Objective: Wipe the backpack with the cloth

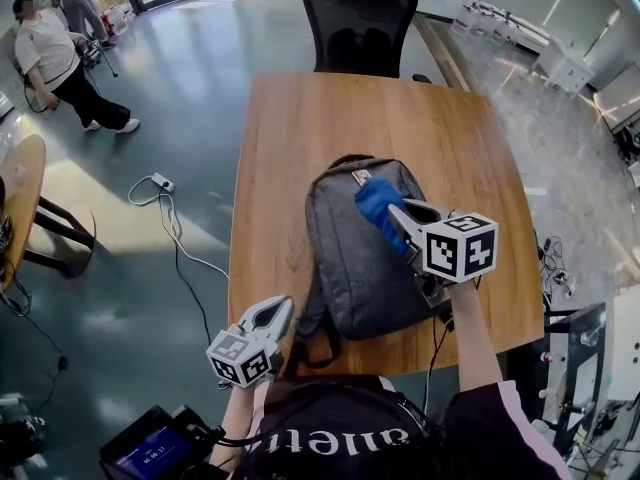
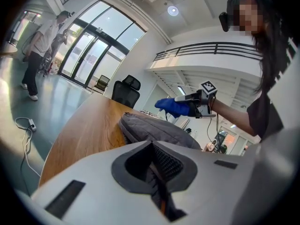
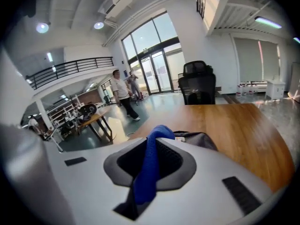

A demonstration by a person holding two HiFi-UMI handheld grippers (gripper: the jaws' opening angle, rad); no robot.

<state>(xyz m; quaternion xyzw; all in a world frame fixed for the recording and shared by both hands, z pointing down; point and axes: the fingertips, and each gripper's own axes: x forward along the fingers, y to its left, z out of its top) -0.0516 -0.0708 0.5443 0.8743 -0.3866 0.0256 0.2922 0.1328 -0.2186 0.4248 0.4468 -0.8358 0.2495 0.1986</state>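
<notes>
My right gripper (image 1: 397,214) clamped the soft blue cloth (image 1: 374,200) over the grey fabric backpack (image 1: 355,263) on the wooden table (image 1: 300,138); my left gripper (image 1: 277,311) was closed on nothing.

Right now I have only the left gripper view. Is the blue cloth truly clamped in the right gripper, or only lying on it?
Observer: Clamped. The right gripper view shows the blue cloth pinched between the shut jaws of the right gripper.
Operator: And where is my left gripper relative to the backpack?
Observer: The head view shows the left gripper over the near edge of the table, beside the near left corner of the backpack.
</notes>
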